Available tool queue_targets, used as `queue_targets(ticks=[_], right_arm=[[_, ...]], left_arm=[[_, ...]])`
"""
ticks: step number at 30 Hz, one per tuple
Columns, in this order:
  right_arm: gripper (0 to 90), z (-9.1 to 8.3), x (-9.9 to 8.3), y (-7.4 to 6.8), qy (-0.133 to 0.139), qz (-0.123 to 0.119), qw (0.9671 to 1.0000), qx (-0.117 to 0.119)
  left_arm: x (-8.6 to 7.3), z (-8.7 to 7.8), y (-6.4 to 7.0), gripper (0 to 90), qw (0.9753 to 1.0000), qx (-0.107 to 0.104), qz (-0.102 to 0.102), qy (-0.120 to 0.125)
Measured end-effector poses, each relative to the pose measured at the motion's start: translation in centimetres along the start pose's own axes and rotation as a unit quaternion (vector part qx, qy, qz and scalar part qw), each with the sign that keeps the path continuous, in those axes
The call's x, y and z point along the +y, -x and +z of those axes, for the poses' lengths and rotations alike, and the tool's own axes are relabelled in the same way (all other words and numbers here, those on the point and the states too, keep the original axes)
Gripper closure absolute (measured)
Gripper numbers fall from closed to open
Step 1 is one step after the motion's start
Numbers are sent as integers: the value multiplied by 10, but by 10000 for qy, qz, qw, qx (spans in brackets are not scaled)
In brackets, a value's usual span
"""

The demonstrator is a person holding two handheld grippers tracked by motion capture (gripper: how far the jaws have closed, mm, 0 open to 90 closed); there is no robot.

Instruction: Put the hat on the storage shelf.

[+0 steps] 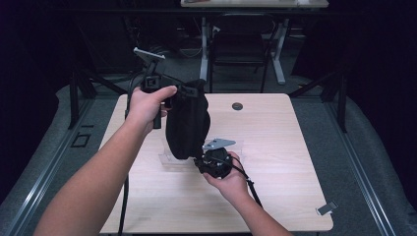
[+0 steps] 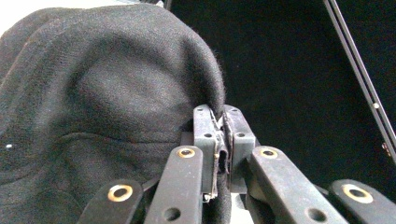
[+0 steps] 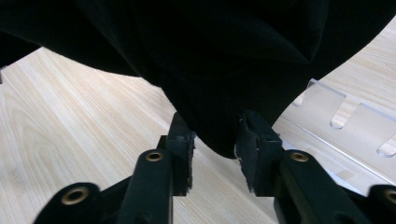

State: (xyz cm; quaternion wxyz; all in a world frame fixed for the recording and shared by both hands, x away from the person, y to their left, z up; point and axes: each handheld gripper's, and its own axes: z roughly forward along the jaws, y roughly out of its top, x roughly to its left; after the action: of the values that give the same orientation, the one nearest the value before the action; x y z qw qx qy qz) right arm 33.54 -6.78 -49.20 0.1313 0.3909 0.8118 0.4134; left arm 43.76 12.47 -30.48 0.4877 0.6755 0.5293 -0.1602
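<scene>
**Black cloth held up between two claws**

The left claw [image 1: 194, 90] is raised above the far left part of the tabletop [image 1: 275, 147], and the left hand [image 1: 147, 104] grips its handle. In the left gripper view its jaws are pressed together on a fold of the black cloth [image 2: 107, 98]; the edge of the fabric is pinched between the two grey pads [image 2: 205, 135]. The cloth is knitted and a little fuzzy, and it bulges to the left of the jaws.

In the high view the cloth [image 1: 187, 120] hangs down from the left claw like a dark bag, above the middle of the tabletop. Its lower end reaches the right claw [image 1: 204, 160], which the right hand [image 1: 231, 179] holds low, near the tabletop, with a grey plate [image 1: 219, 143] on top.

In the right gripper view the jaws of the right claw [image 3: 215, 142] stand apart, and the lowest tip of the cloth [image 3: 210, 70] hangs into the gap between them. The jaws are released, not clenched on the fabric; whether the pads touch it at the sides I cannot tell.

Under the cloth a clear plastic piece [image 3: 336, 126] with slots along its edge lies on the light wood. A small dark round thing [image 1: 237, 106] lies on the far part of the tabletop, and a small grey thing [image 1: 326, 208] sits at the near right corner.
</scene>
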Motion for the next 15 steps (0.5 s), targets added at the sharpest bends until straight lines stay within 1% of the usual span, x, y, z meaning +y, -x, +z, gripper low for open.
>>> queue_targets(ticks=[1,2,4,6,7,8,10,11,12,13,14,15], right_arm=[[684,0,0,-1,14,-7,10000,-2],[696,0,0,-1,-27,-82,10000,-40],[719,0,0,-4,-15,-159,9998,-112],[732,-1,-1,-4,-11,-285,9994,-209],[732,-1,-1,-4,-11,-285,9994,-209],[740,-1,-2,-6,-23,-344,9991,-252],[747,-1,-4,-7,14,-364,9989,-299],[747,-1,-4,-7,14,-364,9989,-299],[751,-2,-5,-7,31,-430,9986,-317],[752,-2,-5,-8,27,-412,9986,-330],[754,-2,-6,-8,54,-445,9984,-344],[757,-2,-6,-9,30,-475,9981,-378]], left_arm=[[0,0,0,857,10000,18,4,0],[0,1,0,857,10000,8,0,-6],[0,1,0,854,10000,-11,50,-12],[-1,2,1,848,10000,-52,28,-19],[-1,2,1,841,10000,-52,28,-19],[-1,2,1,830,10000,-52,44,3],[-1,1,2,807,9999,-14,114,35],[-1,1,2,786,9999,-14,114,35],[-1,0,2,767,9999,-79,74,53],[-1,-1,1,759,9999,-66,89,58],[-1,-2,1,755,9999,-49,98,52],[-1,-3,1,750,9999,-85,93,74]])
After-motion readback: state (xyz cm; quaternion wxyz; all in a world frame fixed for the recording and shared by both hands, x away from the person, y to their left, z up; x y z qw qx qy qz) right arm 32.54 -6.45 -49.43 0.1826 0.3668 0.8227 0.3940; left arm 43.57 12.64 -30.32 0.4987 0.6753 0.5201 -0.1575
